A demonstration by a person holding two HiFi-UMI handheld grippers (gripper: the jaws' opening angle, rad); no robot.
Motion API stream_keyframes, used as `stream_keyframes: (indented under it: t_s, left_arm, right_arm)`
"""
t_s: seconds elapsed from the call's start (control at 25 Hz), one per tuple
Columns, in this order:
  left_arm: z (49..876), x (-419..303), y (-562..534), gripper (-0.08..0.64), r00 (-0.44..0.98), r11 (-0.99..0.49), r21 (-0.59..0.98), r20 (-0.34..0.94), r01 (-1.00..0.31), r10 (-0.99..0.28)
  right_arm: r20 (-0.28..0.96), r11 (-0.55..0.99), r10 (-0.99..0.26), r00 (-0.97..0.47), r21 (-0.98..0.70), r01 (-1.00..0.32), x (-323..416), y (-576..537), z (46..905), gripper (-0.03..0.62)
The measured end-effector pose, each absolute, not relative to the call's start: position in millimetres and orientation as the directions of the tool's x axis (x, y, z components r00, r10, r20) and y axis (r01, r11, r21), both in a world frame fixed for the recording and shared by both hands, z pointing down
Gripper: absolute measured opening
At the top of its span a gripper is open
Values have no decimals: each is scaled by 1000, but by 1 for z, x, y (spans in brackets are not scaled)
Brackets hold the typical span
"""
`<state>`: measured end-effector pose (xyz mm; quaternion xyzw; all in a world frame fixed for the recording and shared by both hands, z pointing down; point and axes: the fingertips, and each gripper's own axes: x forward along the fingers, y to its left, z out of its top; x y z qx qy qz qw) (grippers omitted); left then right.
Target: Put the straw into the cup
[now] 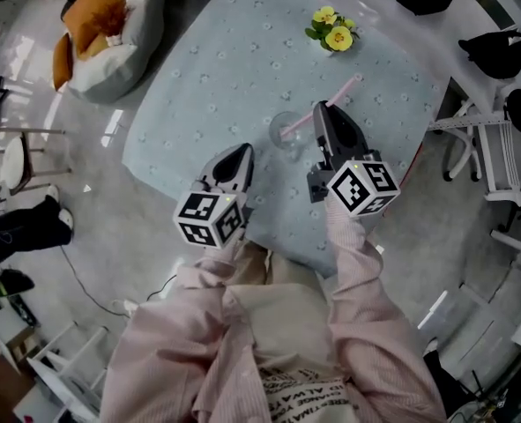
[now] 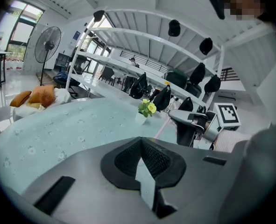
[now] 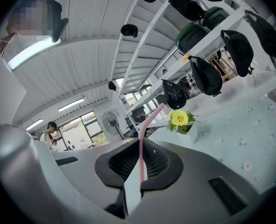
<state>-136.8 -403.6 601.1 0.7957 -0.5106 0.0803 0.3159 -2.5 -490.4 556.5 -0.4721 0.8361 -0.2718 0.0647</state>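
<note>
A clear cup [image 1: 286, 136] stands on the table's pale blue cloth [image 1: 207, 86]. A pink straw [image 1: 341, 92] slants from upper right down to the cup's mouth; whether its lower end is inside I cannot tell. My right gripper [image 1: 323, 111] is shut on the straw just right of the cup. In the right gripper view the straw [image 3: 141, 148] rises from between the closed jaws of that gripper [image 3: 140, 146] and bends right at the top. My left gripper [image 1: 242, 153] is shut and empty, hanging left of the cup. In its own view the left gripper [image 2: 141, 143] holds nothing.
A small pot of yellow flowers [image 1: 332, 32] stands at the table's far side, also seen as flowers [image 3: 180, 120] and flowers [image 2: 147, 108]. A beanbag with an orange cushion [image 1: 101, 25] lies on the floor at left. White racks [image 1: 494, 161] stand to the right.
</note>
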Motion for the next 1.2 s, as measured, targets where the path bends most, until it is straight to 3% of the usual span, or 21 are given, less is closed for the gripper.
stream_keyframes:
  t_s: [0.84, 1.04, 1.2]
  left_arm:
    - [611, -131, -404, -2, 457, -250, 442, 459, -862, -762]
    - [607, -131, -403, -2, 460, -256, 440, 455, -860, -763]
    - [600, -130, -401, -2, 464, -264, 439, 447, -859, -765]
  right_arm:
    - [200, 410, -797, -570, -514, -753, -13, -490, 584, 18]
    - [228, 397, -786, -574, -526, -752, -13, -487, 589, 84]
    - [248, 380, -787, -565, -525, -761, -8, -480, 590, 98]
